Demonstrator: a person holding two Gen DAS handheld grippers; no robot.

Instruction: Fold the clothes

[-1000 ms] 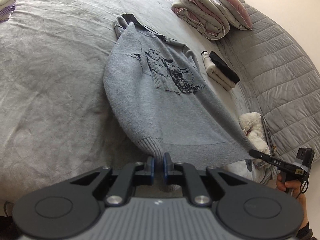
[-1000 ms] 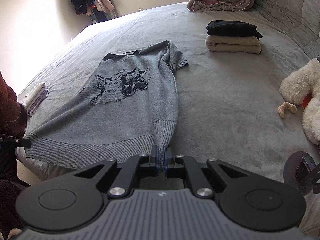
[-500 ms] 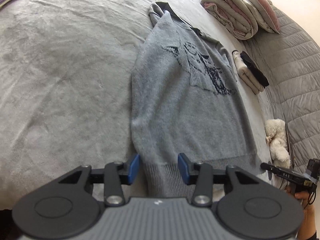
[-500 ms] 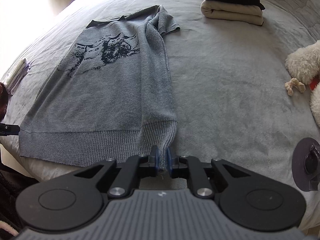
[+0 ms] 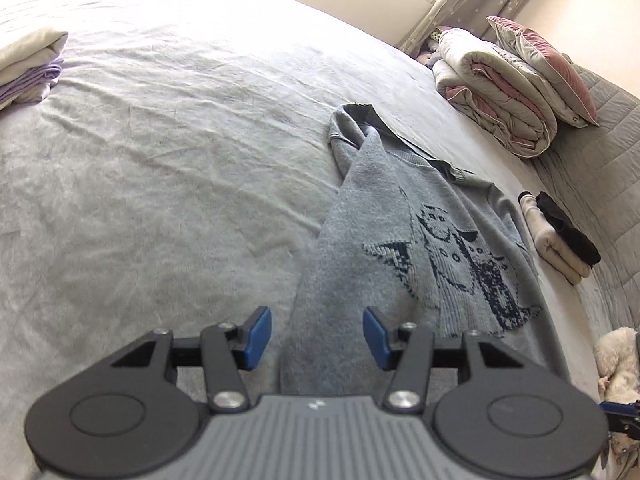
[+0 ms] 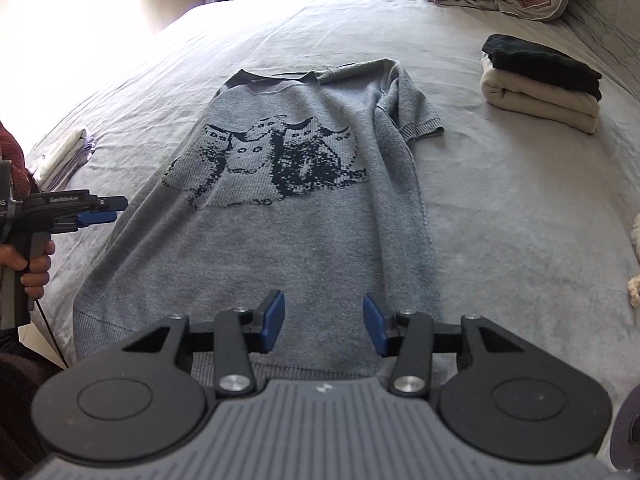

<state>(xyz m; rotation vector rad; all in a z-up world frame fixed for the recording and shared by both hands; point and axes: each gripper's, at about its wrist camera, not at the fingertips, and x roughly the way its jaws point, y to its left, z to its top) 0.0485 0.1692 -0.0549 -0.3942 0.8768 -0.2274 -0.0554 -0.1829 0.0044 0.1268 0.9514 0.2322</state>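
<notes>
Sweater (image 6: pixel 288 216) lies flat on the bed (image 6: pixel 520 216), filling the frame centre just beyond the right gripper (image 6: pixel 324 324), whose jaws are wide apart and empty. At lower centre the left gripper (image 5: pixel 316 338) hovers equally wide, empty, over the sweater's side edge.

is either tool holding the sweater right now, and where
Neither. The left tool and the right tool are both open, with nothing between their pads. The sweater lies flat on the bed.
</notes>
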